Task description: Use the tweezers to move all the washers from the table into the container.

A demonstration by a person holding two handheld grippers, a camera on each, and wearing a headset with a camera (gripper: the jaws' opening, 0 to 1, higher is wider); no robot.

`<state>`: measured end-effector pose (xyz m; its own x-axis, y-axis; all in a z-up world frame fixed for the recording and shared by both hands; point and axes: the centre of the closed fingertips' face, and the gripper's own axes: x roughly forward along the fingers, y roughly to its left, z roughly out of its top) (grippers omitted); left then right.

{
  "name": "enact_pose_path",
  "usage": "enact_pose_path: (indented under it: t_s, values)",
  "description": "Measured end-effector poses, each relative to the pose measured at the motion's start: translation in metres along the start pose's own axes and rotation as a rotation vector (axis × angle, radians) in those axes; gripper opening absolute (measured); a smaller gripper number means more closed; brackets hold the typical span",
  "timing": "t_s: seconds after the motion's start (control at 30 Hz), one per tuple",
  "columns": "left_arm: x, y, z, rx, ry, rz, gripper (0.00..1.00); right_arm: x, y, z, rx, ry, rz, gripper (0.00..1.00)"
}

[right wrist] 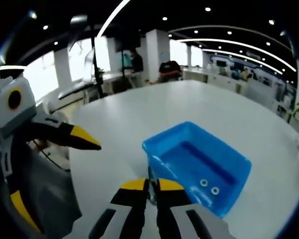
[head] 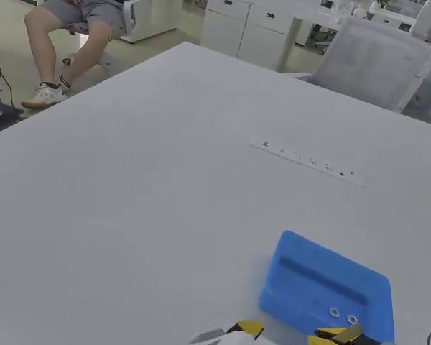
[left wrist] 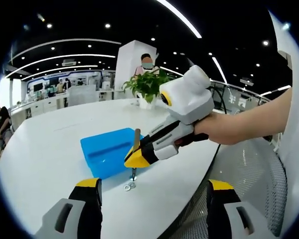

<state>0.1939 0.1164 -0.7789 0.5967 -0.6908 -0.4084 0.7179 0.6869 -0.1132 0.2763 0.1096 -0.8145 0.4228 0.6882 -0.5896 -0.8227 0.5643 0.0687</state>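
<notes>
Right gripper point(left wrist: 137, 157), white and black body with yellow tips, sat in a hand point(left wrist: 224, 128), with its jaws pressed together on a pair of thin tweezers point(left wrist: 134, 172) that pointed down at the white tabletop point(left wrist: 50, 149). The tweezer tips hung just over two small silver ring washers point(left wrist: 129, 186). These lay side by side on the table, just beside the near wall of the blue rectangular plastic container point(left wrist: 104, 149). Could not tell if the tips touched them. Two more washers point(right wrist: 209, 186) lay close together on the container's floor, near one end. Left gripper point(left wrist: 153, 184) was spread wide with nothing between its jaws. It was held out past the table edge, facing the right gripper. In the right gripper view it sat off to the left, apart from the container. Further up the table a flat white power strip point(head: 305, 162) lay well apart from the container. A seated person point(head: 72, 29) was beyond the far corner. A grey mesh office chair point(head: 366, 61) stood at the far side, and a potted green plant point(left wrist: 147, 84) stood behind the table.
</notes>
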Motion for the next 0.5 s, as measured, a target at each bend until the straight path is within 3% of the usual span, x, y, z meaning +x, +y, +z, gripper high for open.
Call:
enact_pose_path:
  t_s: [0.5]
  values:
    - [0.0,-0.002,0.003,0.007,-0.018,-0.012,0.86,-0.005,-0.005,-0.011,0.025,0.03,-0.014,0.03]
